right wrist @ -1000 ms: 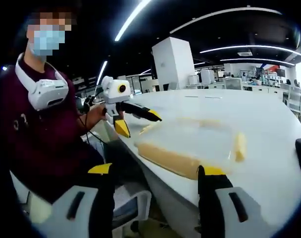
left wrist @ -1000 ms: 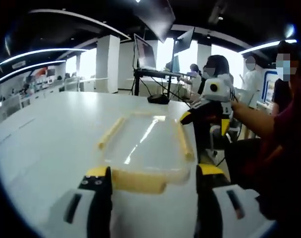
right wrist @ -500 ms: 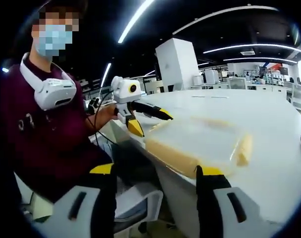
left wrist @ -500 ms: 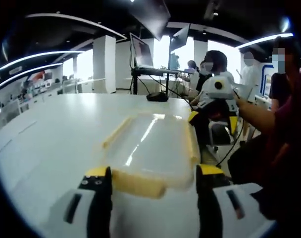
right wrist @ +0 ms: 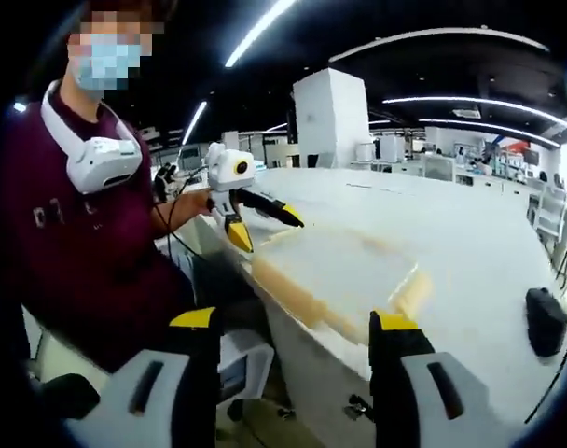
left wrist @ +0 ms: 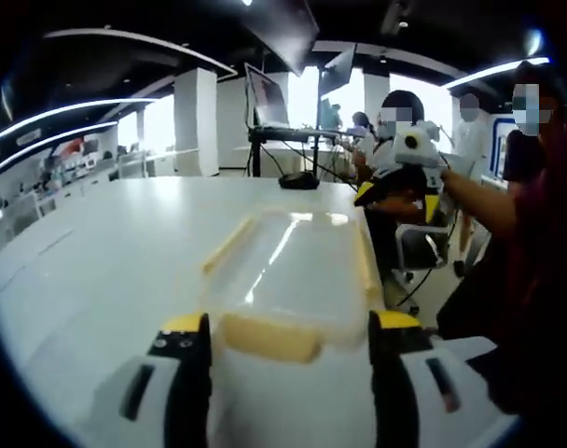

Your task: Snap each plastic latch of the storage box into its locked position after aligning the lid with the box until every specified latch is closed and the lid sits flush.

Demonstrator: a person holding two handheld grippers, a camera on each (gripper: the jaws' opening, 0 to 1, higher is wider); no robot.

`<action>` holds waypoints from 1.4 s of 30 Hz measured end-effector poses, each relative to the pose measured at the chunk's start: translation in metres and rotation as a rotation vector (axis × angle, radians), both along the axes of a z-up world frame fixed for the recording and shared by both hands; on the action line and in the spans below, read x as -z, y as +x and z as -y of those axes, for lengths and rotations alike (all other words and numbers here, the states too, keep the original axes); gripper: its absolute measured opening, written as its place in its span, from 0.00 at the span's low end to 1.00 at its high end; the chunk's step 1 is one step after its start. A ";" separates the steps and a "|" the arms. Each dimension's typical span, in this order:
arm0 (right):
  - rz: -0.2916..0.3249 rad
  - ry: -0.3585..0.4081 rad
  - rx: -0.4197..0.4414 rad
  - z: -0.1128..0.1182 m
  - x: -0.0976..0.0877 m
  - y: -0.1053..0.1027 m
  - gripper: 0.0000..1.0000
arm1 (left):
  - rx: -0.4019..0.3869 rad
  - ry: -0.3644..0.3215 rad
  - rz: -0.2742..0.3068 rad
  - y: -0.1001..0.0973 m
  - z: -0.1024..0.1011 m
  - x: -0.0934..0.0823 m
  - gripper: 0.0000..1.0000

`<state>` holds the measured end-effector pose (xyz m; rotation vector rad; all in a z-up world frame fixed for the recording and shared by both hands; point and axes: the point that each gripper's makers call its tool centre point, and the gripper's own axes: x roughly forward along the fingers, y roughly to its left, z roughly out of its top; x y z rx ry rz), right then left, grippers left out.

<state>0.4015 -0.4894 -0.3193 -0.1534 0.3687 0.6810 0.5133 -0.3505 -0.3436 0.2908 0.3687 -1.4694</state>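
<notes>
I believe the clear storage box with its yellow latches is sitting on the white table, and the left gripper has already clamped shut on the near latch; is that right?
Not quite. The storage box does sit on the white table, but the left gripper is not clamped on the near latch. The left gripper view shows its jaws wide apart, one on either side of that latch, gripping nothing.
</notes>
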 end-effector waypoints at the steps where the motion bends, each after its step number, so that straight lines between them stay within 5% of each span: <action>1: 0.004 -0.011 -0.001 0.003 -0.001 0.001 0.65 | 0.002 0.002 0.004 0.001 0.000 0.000 0.69; 10: -0.009 -0.140 -0.035 0.041 -0.026 0.034 0.63 | 0.011 0.008 0.031 0.005 -0.003 -0.003 0.65; 15: -0.075 -0.305 -0.061 0.066 -0.012 0.056 0.60 | 0.025 0.006 0.049 0.009 -0.009 -0.009 0.62; 19: -0.127 -0.367 -0.124 0.075 0.002 0.068 0.58 | 0.022 0.015 0.057 0.014 -0.011 -0.010 0.61; 42: -0.261 -0.493 -0.385 0.062 0.032 0.092 0.51 | 0.028 0.061 0.040 0.017 -0.016 -0.003 0.61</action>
